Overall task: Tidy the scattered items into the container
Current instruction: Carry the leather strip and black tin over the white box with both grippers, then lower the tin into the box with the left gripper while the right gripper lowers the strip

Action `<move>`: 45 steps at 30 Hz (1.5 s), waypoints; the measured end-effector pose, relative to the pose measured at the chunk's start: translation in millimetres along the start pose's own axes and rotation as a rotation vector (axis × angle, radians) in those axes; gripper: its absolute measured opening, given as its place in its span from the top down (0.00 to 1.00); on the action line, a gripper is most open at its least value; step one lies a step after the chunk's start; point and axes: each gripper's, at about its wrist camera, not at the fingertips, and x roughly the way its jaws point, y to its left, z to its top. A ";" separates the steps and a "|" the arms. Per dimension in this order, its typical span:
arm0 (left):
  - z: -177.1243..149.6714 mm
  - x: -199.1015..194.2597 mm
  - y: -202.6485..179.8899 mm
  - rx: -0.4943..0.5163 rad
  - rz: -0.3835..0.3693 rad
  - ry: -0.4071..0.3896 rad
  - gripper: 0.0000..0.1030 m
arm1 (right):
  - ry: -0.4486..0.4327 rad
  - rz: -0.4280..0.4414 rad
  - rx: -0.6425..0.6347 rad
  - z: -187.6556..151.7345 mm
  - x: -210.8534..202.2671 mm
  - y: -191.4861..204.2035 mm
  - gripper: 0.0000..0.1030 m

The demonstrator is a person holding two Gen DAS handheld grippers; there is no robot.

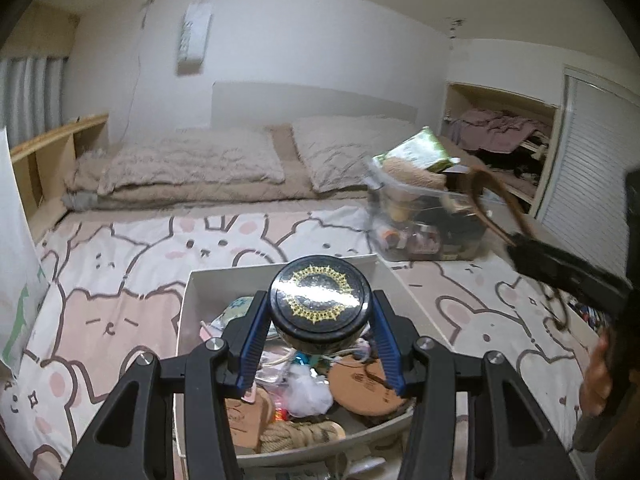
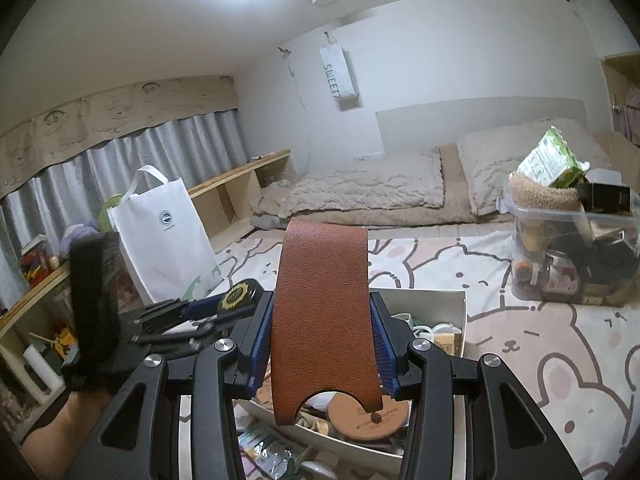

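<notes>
Left gripper (image 1: 320, 320) clamps round black jar (image 1: 319, 300); right gripper (image 2: 322, 340) clamps brown leather strap (image 2: 324, 320). White tray (image 1: 192, 300) below both, clutter remaining. Clear container (image 2: 568, 256) ahead-right, near full.

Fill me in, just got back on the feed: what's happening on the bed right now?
A person is working two handheld grippers over a white tray of odds and ends on the bunny-print bedspread. The left gripper has its jaws closed on a round black jar with a gold-patterned lid. The right gripper holds a brown leather strap. Both items are held above the tray. A clear plastic bin, already heaped with things, sits further back on the bed.
</notes>
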 end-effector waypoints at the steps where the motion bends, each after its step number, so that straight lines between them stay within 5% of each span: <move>1: 1.6 6.2 4.5 -0.009 0.003 0.014 0.52 | 0.003 0.002 0.003 -1.1 1.7 -1.7 0.56; 22: 7.9 126.0 61.1 -0.152 0.151 0.275 0.52 | 0.145 0.021 0.006 -17.5 59.0 -20.8 0.56; 41: 8.2 167.7 93.7 -0.215 0.289 0.311 0.51 | 0.191 0.030 -0.006 -15.9 76.5 -21.2 0.56; 43: 7.5 165.8 97.1 -0.233 0.316 0.295 0.20 | 0.191 0.029 -0.002 -15.4 76.6 -23.0 0.56; 45: 8.4 160.6 97.8 -0.235 0.321 0.268 0.15 | 0.192 0.030 0.003 -15.5 77.1 -23.3 0.56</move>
